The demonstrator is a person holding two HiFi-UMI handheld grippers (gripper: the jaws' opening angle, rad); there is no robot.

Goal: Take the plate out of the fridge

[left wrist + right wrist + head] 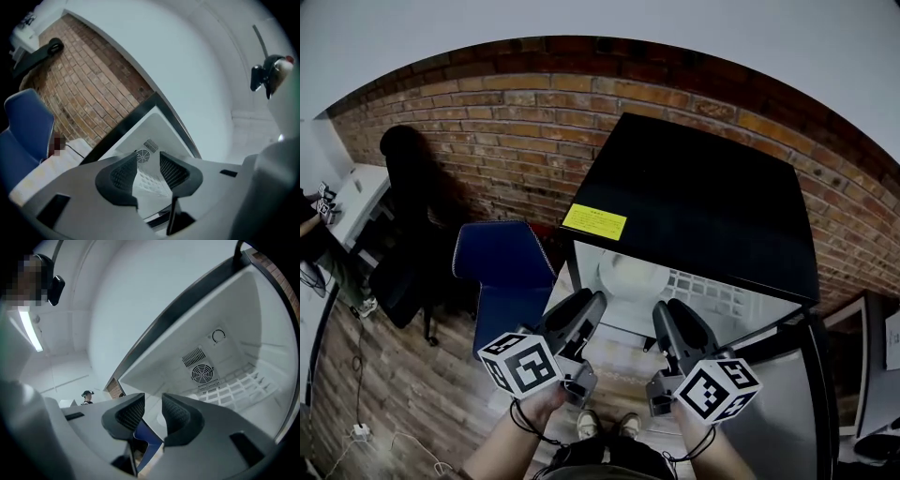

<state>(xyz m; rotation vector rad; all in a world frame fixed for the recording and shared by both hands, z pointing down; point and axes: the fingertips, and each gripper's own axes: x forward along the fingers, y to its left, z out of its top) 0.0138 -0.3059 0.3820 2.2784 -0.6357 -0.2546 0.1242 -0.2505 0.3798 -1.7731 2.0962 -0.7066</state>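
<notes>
A white plate [623,274] lies on the wire shelf [712,292] inside the open black fridge [703,197]. Both grippers hover side by side just in front of the opening, pointing into it. My left gripper [586,300] stands open with nothing between its pads; in the left gripper view [147,164] the fridge's back wall and fan show through the gap. My right gripper [672,307] is also open and empty; the right gripper view [153,405] takes in the fan [202,374] and the wire shelf [234,387]. The plate is apart from both grippers.
The fridge door [778,403] hangs open at the right. A blue chair [502,267] stands close to the fridge's left side, a black office chair [403,272] beyond it. A brick wall [506,131] runs behind. The person's feet [605,427] stand on the wooden floor.
</notes>
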